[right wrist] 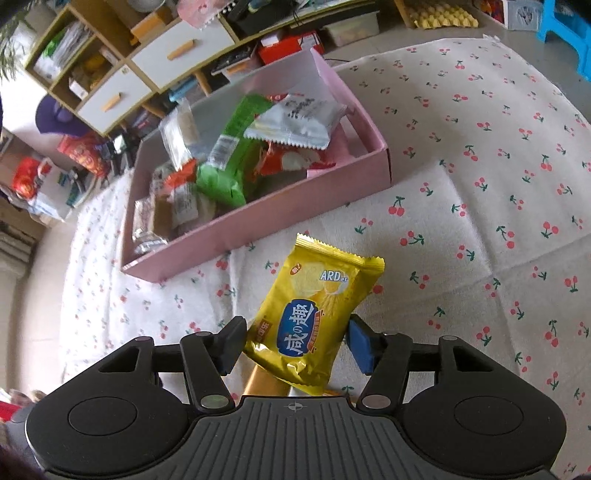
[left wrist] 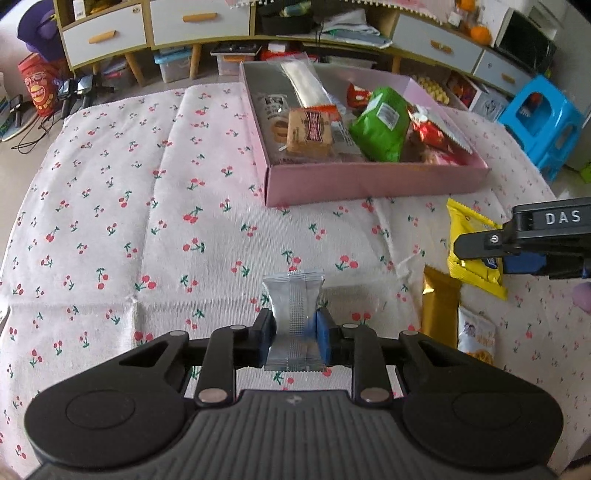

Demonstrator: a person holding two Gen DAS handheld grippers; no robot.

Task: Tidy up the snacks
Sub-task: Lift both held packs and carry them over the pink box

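Note:
My left gripper (left wrist: 294, 330) is shut on a small silver snack packet (left wrist: 293, 314) and holds it above the cherry-print cloth. My right gripper (right wrist: 295, 341) is shut on a yellow cracker packet (right wrist: 314, 317), lifted off the cloth; the packet also shows in the left wrist view (left wrist: 476, 251), with the right gripper (left wrist: 469, 247) on it. The pink box (left wrist: 369, 184) lies ahead, holding several snacks, among them a green bag (left wrist: 380, 123). In the right wrist view the box (right wrist: 258, 218) lies ahead to the left.
A gold bar packet (left wrist: 439, 306) and a white snack packet (left wrist: 476, 336) lie on the cloth at the right. A blue stool (left wrist: 543, 122) stands past the table's right side. Drawers and shelves (left wrist: 147, 26) line the back.

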